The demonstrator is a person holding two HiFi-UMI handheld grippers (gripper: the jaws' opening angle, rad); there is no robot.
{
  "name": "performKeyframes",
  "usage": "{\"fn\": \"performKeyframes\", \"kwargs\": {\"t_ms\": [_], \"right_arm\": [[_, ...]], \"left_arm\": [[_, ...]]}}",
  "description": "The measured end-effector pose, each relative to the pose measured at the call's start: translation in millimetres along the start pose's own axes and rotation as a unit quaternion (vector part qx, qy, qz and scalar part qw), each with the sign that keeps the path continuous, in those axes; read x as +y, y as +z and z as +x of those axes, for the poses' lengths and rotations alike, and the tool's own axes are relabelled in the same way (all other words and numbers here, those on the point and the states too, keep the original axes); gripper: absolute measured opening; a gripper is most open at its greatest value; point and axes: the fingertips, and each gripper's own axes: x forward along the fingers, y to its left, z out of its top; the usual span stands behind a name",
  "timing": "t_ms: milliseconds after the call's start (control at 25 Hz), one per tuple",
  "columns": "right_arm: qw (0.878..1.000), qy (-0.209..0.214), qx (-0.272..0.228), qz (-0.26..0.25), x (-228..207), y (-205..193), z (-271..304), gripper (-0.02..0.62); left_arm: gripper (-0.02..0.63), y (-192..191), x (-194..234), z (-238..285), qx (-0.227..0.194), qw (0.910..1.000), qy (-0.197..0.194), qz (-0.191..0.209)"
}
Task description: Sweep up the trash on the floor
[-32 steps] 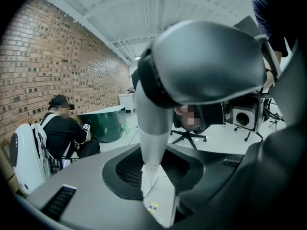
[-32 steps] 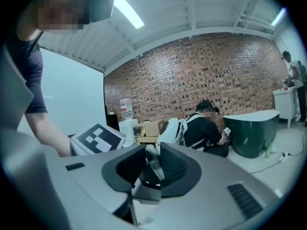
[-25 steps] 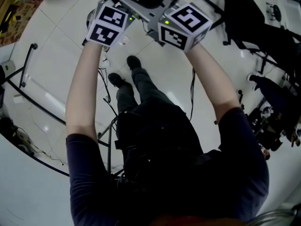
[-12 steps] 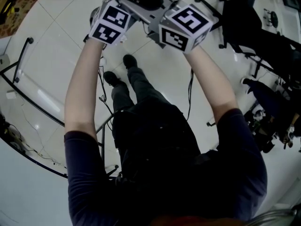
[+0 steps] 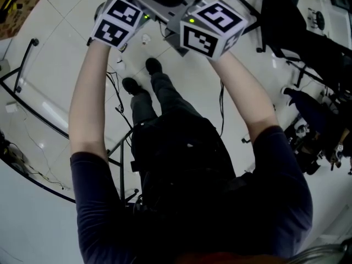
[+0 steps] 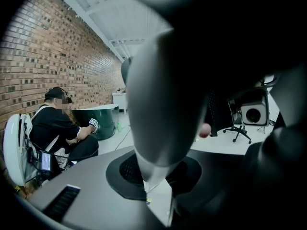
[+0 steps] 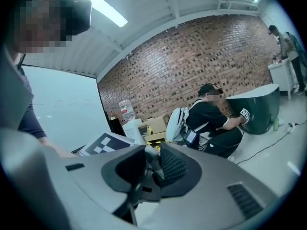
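From the head view I look down on two raised arms. The left gripper's marker cube point(image 5: 116, 21) and the right gripper's marker cube point(image 5: 212, 26) are held high, with their grey bodies meeting at the top edge. My left gripper point(image 6: 158, 176) is closed round a thick pale grey shaft point(image 6: 163, 104) that fills the left gripper view; I cannot tell what the shaft is. My right gripper point(image 7: 148, 169) has a thin pale strip point(image 7: 149, 161) pinched between its dark pads. Small white scraps point(image 5: 145, 38) lie on the pale floor near the person's shoes point(image 5: 153, 66).
Dark office chairs point(image 5: 286, 15) stand at the right and a black tube frame point(image 5: 27, 81) at the left. Cables point(image 5: 116, 92) trail over the floor. A seated person point(image 7: 211, 121) works beside a dark green tub point(image 7: 259, 111) by the brick wall.
The left arm and its marker cube have moved to the left, away from the right cube. The right cube has barely shifted in the picture.
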Motion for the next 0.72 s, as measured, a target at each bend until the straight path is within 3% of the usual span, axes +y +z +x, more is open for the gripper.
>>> {"fn": "performKeyframes", "kwargs": {"t_ms": [440, 720], "right_arm": [[0.998, 0.022, -0.011, 0.063, 54, -10, 20, 0.115], [0.997, 0.049, 0.001, 0.066, 90, -25, 32, 0.115]], "left_arm": [[0.054, -29, -11, -55, 0.023, 0.9994, -0.021, -0.012], [0.053, -48, -18, -90, 0.028, 0.9992, -0.014, -0.024]]}}
